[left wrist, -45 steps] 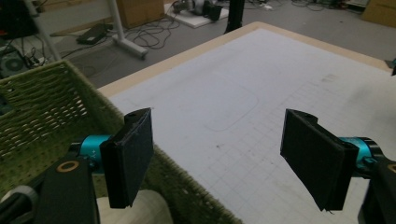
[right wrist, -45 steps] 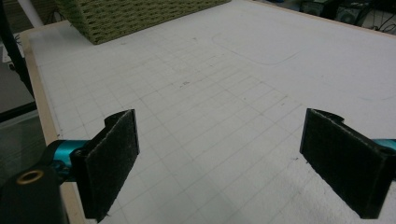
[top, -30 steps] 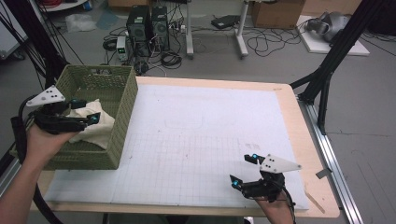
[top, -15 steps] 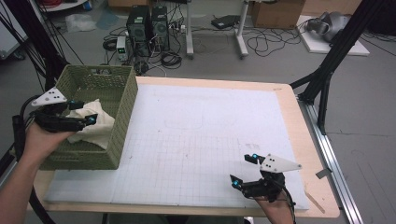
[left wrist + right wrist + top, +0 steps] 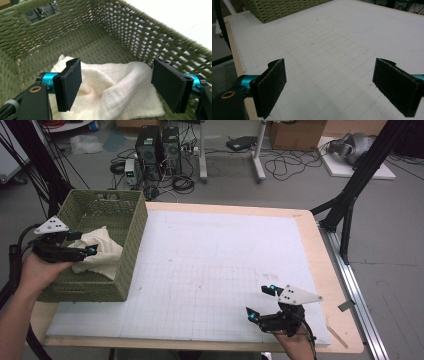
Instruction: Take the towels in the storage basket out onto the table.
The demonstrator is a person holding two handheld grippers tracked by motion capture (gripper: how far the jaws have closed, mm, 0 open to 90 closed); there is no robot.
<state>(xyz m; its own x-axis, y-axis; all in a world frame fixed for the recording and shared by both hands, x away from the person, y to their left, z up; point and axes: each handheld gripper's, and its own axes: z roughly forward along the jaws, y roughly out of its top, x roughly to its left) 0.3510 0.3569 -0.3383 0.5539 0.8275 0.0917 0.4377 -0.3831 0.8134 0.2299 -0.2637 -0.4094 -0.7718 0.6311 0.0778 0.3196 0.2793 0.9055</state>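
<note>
While your left hand-held gripper (image 5: 116, 82) hangs wide open over the cream cloth (image 5: 110, 95) (basket (image 5: 132, 245) wall at two o'clock), lift away cleanly without snagging folds.

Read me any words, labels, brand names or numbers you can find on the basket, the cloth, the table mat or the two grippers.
None can be read.
Basket: plain green weave, no label.
Cloth: plain cream fabric, no tag in sight.
Mat: faint grid lines and a curved outline, no text.
Left gripper and right gripper: bare black pads, no markings.
</note>
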